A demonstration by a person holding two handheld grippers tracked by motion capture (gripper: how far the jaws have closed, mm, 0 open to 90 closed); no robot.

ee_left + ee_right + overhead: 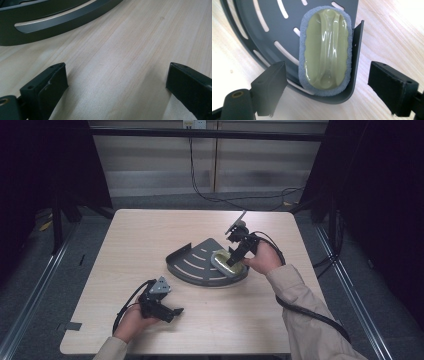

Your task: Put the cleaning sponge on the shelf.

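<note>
Hovering over the sponge (325, 50), your right claw (327, 87) has its jaws spread wide, empty — the sponge lies in the dark slotted rack (197, 265), tight against the upright side wall. If you mean to grip it, lower squarely so one jaw clears that wall. Your left claw (162, 307) rests open on the tabletop (145, 235). From above the wall's closeness is lost — the right gripper view shows it.

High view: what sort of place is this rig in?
Probably a lab recording bay, not a home: a bare wooden table, dark curtains on both sides, and cables on the floor behind.
</note>
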